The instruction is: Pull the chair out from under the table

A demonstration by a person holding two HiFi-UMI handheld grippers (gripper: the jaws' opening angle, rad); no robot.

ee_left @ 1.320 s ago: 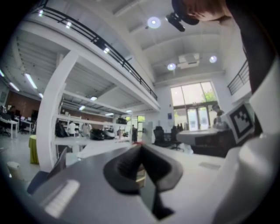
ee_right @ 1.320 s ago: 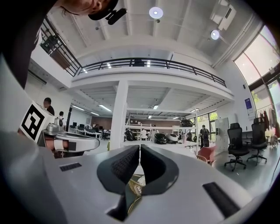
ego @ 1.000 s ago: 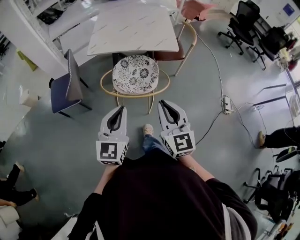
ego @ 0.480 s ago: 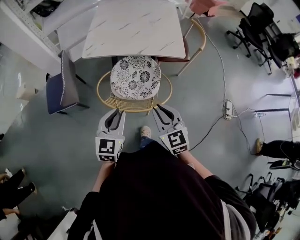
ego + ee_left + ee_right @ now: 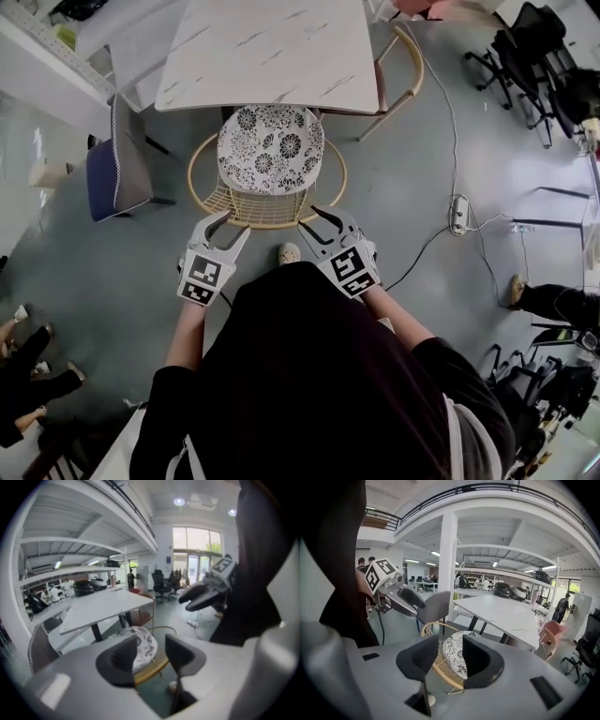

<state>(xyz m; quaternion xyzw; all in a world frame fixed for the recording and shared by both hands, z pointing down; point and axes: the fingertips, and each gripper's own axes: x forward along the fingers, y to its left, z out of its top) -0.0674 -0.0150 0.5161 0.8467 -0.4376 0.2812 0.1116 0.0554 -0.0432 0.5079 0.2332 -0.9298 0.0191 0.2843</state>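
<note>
Nothing of the pull itself looks done yet: the chair (image 5: pixel 270 150) sits in the upper middle of the head view, the far edge of its seat tucked under the near edge of the white marble-patterned table (image 5: pixel 262 52). The left gripper (image 5: pixel 228 225) and right gripper (image 5: pixel 317 221) sit just beside the near curve of the backrest, one toward each end. Both pairs of jaws have just been opening and stand apart. Each gripper view shows the tan rail through the gap, beyond the pads, with nothing clamped. What is left, I judge, is to close on the rail and draw the chair back toward the person. It is a round wicker chair with a tan hoop-shaped backrest, a woven back panel and a black-and-white floral cushion.
</note>
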